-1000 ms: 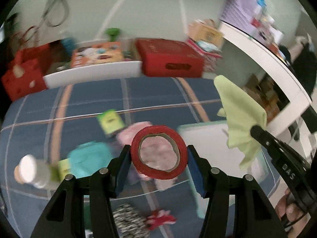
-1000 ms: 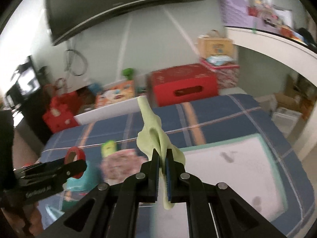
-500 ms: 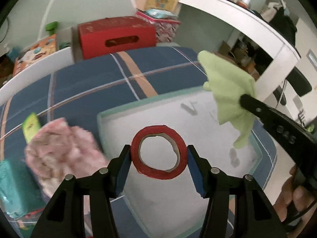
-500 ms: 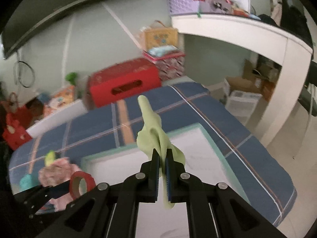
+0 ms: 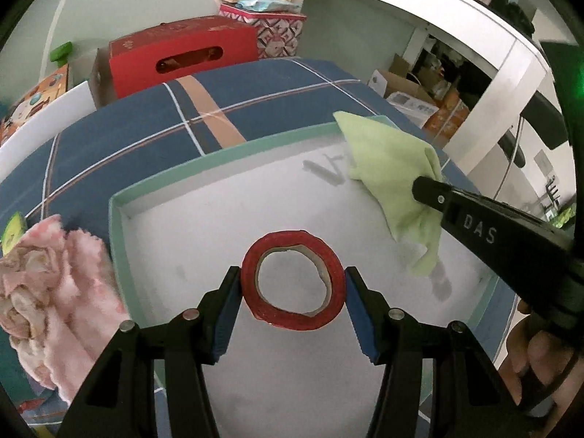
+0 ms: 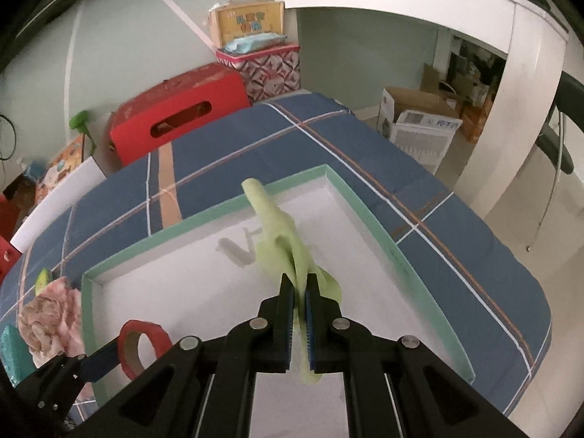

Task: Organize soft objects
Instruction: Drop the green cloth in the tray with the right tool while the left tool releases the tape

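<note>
Left gripper (image 5: 293,284): blue pads pressed on either side of a red roll of adhesive tape with a brown cardboard core (image 5: 293,280), the roll standing on edge between them. Right gripper (image 6: 300,299): jaws nearly together, pinching a pale green soft cloth (image 6: 283,241) that hangs and bunches ahead of the pads.

Below and ahead of both tools: a shallow white tray with a mint-green rim (image 5: 226,149), its floor bare. Off to the left tool's left, outside the rim: a pink floral fleece cloth, crumpled (image 5: 47,284). All rests on a blue plaid bedcover (image 5: 138,135).

Risks, as judged:
- The tape is rigid, not soft; releasing it in the tray alongside the cloth would likely mis-sort it.
- The roll is held on edge, so it may well roll on release.
- The green cloth hangs near the tray's far right corner; dropped from there, it may drape over the rim.
- The two tools are close; crossing paths could snag the cloth.
</note>
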Demonstrator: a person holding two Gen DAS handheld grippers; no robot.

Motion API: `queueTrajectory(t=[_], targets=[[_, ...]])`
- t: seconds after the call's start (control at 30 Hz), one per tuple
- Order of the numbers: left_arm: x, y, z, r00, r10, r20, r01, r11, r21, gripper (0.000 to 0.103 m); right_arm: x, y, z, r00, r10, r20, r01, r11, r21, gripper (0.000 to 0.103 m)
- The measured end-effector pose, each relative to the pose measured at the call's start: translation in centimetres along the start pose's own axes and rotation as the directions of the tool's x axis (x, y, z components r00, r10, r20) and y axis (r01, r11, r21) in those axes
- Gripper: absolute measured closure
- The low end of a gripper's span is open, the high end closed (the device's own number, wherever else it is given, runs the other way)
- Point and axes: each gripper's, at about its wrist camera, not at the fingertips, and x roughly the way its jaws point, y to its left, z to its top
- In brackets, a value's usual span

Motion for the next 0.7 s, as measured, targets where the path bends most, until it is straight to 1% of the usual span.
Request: queueTrajectory(t=[0.17,0.3,0.33,0.37,0.43,0.53,0.57,0.6,0.63,0.67,0.7], targets=[[0.6,-0.3,-0.2,0.999,0.003,-0.035,-0.003,1.000,0.010,0.046,0.2,0.1,0.0,1.000,-0.007,-0.007,0.007,1.000,-0.003,0.095],[0.1,-0.5,0.0,1.000,-0.004,-0.028,0.004,1.000,0.008,0.044,0.1,0.2,-0.1,1.000,-0.009,-0.008,0.009,1.000,-0.007,0.095],[0.0,-0.5,0.1,1.000,-0.004,-0.024,0.004,1.000,0.012,0.042,0.1,0.3,-0.2,1.000,-0.011,-0.007,0.011,1.000,-0.009,0.095],[-0.2,-0.6,0.1,1.000,-0.005,-0.020,0.005,1.000,0.015,0.037,0.1,0.3,-0.2,1.000,-0.012,-0.008,0.012,1.000,-0.009,0.095],[-0.5,-0.6,0.1,1.000,-0.017,-0.013,0.017,1.000,0.010,0.032,0.0,0.2,-0.2,1.000,-0.015,-0.008,0.015,1.000,-0.005,0.095],[-0.9,-0.6,0.3,1.000,-0.030,-0.005,0.030,1.000,0.003,0.030,-0.2,0.0,-0.2,1.000,-0.016,-0.006,0.016,1.000,0.007,0.090],[-1.1,-0.5,0.4,0.999,-0.032,0.004,0.032,0.999,0.001,0.029,-0.3,0.0,-0.2,1.000,-0.016,-0.004,0.016,1.000,0.010,0.083],[-1.3,-0.5,0.4,0.999,-0.031,0.008,0.031,1.000,-0.001,0.026,-0.4,0.0,-0.2,1.000,-0.016,-0.002,0.017,1.000,0.012,0.070],[-1.5,-0.5,0.5,0.999,-0.030,0.014,0.030,1.000,-0.003,0.018,-0.5,0.0,-0.2,1.000,-0.018,0.000,0.018,1.000,0.011,0.062],[-1.8,-0.5,0.6,0.999,-0.028,0.021,0.028,1.000,-0.005,0.016,-0.7,0.0,-0.2,1.000,-0.018,0.005,0.018,1.000,0.011,0.051],[-2.1,-0.5,0.6,0.999,-0.024,0.027,0.025,1.000,-0.006,0.016,-0.9,0.1,-0.2,1.000,-0.014,0.011,0.014,1.000,0.010,0.048]])
